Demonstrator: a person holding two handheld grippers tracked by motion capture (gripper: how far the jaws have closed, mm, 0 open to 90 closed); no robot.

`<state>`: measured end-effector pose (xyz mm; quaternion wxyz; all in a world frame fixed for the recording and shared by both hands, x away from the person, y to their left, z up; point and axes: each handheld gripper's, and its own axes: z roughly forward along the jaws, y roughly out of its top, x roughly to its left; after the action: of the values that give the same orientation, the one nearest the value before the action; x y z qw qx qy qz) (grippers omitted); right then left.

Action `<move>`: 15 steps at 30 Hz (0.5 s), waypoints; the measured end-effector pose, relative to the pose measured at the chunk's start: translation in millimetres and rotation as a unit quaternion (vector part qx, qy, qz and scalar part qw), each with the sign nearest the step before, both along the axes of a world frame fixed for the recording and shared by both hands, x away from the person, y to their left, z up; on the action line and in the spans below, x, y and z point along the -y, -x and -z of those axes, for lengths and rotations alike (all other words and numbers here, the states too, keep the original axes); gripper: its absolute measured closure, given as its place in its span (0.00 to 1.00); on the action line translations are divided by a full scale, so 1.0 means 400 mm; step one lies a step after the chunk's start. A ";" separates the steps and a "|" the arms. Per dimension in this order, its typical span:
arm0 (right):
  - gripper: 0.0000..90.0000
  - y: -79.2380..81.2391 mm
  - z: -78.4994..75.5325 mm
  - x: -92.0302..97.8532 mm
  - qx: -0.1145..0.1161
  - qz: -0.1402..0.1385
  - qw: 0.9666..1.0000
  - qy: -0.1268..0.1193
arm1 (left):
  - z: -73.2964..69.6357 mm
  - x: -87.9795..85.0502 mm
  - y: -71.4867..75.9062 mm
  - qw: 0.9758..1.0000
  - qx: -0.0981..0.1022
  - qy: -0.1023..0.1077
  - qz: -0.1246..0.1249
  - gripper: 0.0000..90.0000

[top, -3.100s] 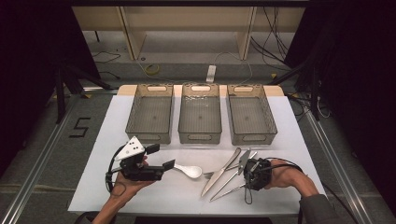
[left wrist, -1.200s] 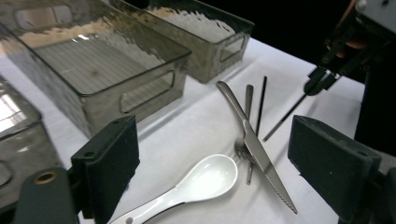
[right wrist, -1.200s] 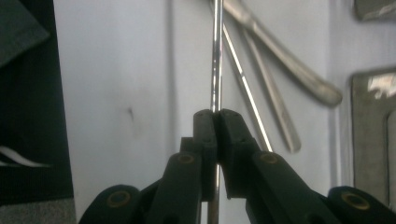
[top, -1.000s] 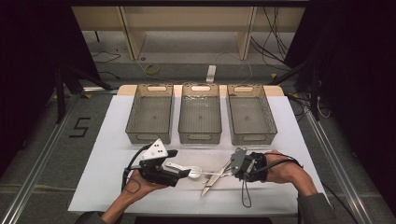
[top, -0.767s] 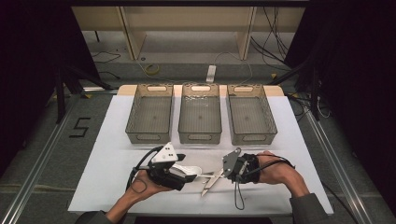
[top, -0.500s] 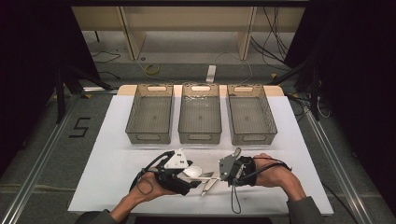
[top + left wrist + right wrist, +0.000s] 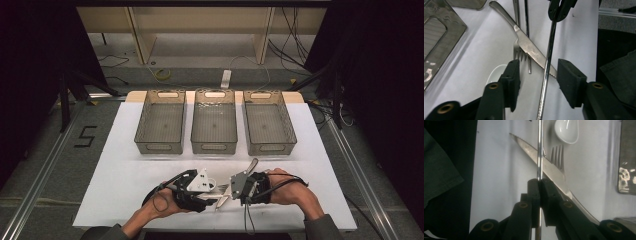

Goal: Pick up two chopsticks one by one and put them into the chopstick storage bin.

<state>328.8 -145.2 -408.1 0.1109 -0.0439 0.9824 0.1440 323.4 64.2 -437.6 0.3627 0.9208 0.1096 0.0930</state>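
My right gripper (image 7: pixel 540 183) is shut on a thin steel utensil (image 7: pixel 540 150), seen edge-on, and holds it above the white table. Its free end runs between the jaws of my left gripper (image 7: pixel 539 70). Those jaws have just been closing, but a gap still shows on each side of the utensil (image 7: pixel 548 62). Under it on the table lie a serrated knife (image 7: pixel 529 46), a fork (image 7: pixel 520 53) and a white spoon (image 7: pixel 495 72). In the high view both grippers face each other near the front edge, left gripper (image 7: pixel 214 196), right gripper (image 7: pixel 234 189).
Three grey mesh bins stand in a row at the back of the table, left bin (image 7: pixel 159 147), middle bin (image 7: pixel 214 147) and right bin (image 7: pixel 270 147). A dark sleeve lies close beside the grippers. Bare white table (image 7: pixel 115 170) stretches to the left and right.
Both hands have come together at the front middle of the table. The right gripper brought the utensil leftward, and the left gripper's jaws narrowed around its free end.
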 end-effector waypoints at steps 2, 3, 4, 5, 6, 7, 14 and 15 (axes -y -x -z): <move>0.96 0.001 0.000 -0.001 0.000 0.000 1.000 0.003 | 0.002 0.001 0.001 1.000 0.000 -0.007 0.006 0.67; 0.96 0.002 0.000 -0.001 0.001 -0.001 1.000 0.004 | 0.002 0.002 0.002 1.000 0.000 -0.010 0.009 0.69; 0.96 0.002 0.000 -0.001 0.000 -0.002 1.000 0.005 | 0.002 0.002 0.003 1.000 -0.001 -0.014 0.011 0.70; 0.96 0.002 0.000 -0.002 0.001 0.000 1.000 0.004 | 0.002 0.003 0.004 1.000 0.000 -0.015 0.013 0.72; 0.96 0.003 0.002 -0.002 0.001 -0.001 1.000 0.007 | 0.002 0.003 0.005 1.000 0.002 -0.016 0.014 0.76; 0.96 0.003 0.002 -0.002 0.001 -0.001 1.000 0.007 | 0.001 0.003 0.005 1.000 0.002 -0.016 0.015 0.76; 0.96 0.005 0.006 -0.004 0.002 -0.003 1.000 0.014 | 0.006 0.008 0.007 0.999 -0.008 -0.026 0.035 0.89; 0.96 0.005 0.007 -0.005 0.000 -0.005 1.000 0.016 | 0.005 0.008 0.007 0.999 -0.009 -0.025 0.037 0.91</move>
<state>326.8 -143.3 -410.8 0.1096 -0.0511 0.9842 0.1292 320.6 61.1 -439.6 0.3414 0.9339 0.0766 0.0740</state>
